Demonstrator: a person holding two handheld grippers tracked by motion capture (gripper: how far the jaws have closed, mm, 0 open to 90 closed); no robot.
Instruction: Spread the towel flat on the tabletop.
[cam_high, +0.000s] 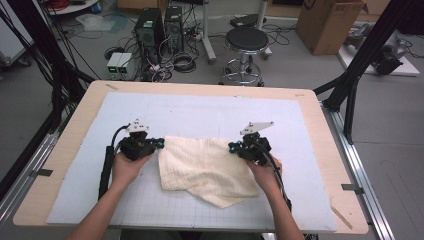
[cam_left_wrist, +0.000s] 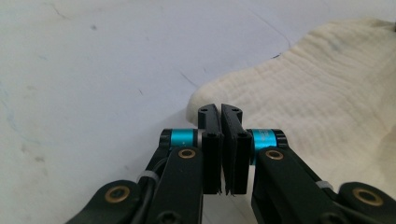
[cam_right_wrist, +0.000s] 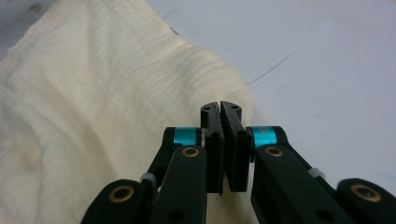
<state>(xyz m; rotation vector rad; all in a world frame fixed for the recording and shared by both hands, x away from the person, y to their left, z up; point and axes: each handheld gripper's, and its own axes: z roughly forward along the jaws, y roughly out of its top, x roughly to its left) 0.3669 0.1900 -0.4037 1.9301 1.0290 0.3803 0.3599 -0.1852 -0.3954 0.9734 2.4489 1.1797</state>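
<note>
A cream waffle-weave cloth (cam_high: 205, 167) lies rumpled and partly folded on the pale grid mat (cam_high: 200, 107). My left gripper (cam_high: 161, 143) sits at the cloth's far left corner. In the left gripper view its jaws (cam_left_wrist: 219, 109) are pressed together right at that corner of the cloth (cam_left_wrist: 317, 79). My right gripper (cam_high: 231, 147) is at the far right corner. In the right gripper view its jaws (cam_right_wrist: 220, 106) are also closed on the edge of the cloth (cam_right_wrist: 107, 93). The pinched fabric itself is hidden between the jaws.
The mat covers most of a wooden table (cam_high: 75, 130). Behind the table stand a black stool (cam_high: 246, 42), computer towers (cam_high: 150, 27), cables and a cardboard box (cam_high: 327, 22). A black frame post (cam_high: 350, 95) rises at the right.
</note>
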